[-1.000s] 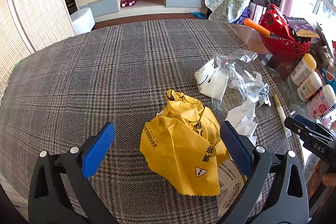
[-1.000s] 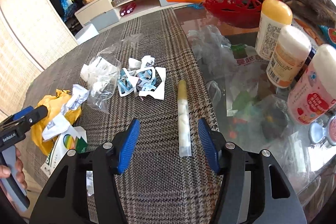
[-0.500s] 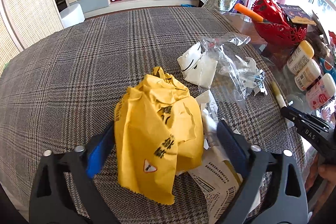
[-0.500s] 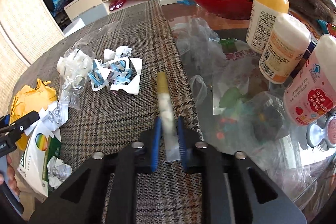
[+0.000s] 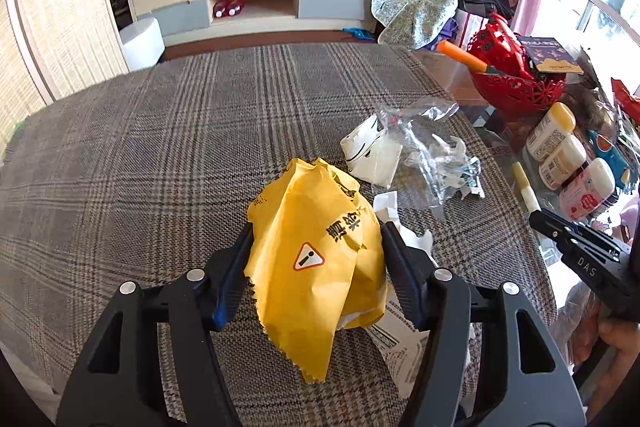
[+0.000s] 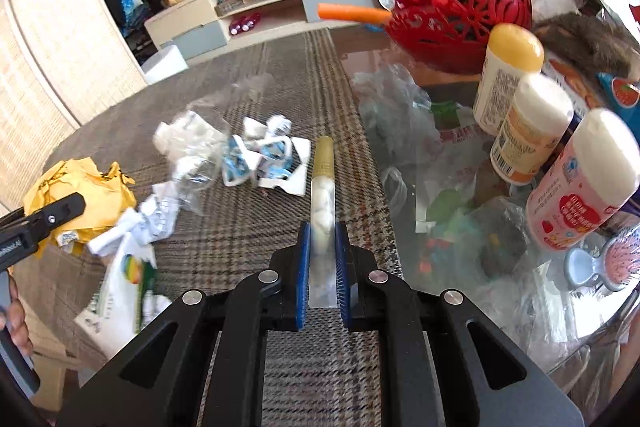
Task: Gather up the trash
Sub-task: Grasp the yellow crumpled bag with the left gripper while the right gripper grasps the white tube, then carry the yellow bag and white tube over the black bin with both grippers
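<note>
Between closing left gripper (image 5: 316, 259) jaws, yellow wrapper (image 5: 316, 267); right gripper (image 6: 322, 247) clamping tube (image 6: 322, 203).

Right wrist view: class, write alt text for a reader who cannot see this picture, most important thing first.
The right gripper is shut on a slim clear tube with a yellow cap, above a plaid tablecloth. Torn paper scraps and a crumpled yellow wrapper lie to the left; three bottles and a red basket stand right.

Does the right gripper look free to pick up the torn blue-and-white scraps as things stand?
Probably not: the right gripper is shut on the clear tube. The scraps lie uncovered on the cloth.
</note>
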`<action>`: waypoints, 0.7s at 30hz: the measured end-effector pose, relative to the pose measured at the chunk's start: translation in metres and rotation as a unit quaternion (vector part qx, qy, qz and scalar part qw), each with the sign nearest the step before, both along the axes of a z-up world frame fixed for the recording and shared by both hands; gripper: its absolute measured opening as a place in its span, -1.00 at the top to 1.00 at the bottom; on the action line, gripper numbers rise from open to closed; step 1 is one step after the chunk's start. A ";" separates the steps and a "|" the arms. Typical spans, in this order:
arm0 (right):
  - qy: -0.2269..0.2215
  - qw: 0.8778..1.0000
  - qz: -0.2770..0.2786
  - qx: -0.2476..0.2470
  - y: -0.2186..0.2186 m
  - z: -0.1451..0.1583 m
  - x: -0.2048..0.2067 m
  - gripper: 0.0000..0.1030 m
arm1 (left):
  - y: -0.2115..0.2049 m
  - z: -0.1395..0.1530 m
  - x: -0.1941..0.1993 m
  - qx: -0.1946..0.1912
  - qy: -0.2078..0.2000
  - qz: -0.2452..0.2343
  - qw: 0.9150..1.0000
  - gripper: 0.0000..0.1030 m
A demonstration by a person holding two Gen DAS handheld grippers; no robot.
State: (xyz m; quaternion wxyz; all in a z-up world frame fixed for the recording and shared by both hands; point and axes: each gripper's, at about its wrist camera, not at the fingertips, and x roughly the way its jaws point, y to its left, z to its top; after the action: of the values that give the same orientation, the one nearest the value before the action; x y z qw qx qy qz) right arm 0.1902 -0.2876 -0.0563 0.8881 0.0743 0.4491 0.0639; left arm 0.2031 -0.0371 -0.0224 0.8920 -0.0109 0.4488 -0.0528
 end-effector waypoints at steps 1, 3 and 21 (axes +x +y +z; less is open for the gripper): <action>-0.005 1.000 0.003 0.003 0.002 0.006 -0.003 0.73 | 0.000 0.007 -0.006 0.002 -0.009 0.001 1.000 -0.14; -0.016 1.000 0.012 0.004 0.006 0.021 -0.013 0.73 | 0.001 0.022 -0.017 0.001 -0.025 0.001 1.000 -0.13; -0.045 0.996 0.067 0.033 0.042 0.061 -0.178 0.73 | -0.010 0.080 -0.209 -0.002 -0.085 -0.040 0.996 -0.12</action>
State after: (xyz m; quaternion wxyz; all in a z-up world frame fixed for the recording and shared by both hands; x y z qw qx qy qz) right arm 0.0121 -0.2460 0.0044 0.8983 0.0707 0.4102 0.1411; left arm -0.0054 -0.0469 0.0573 0.9241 0.0098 0.3712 -0.0906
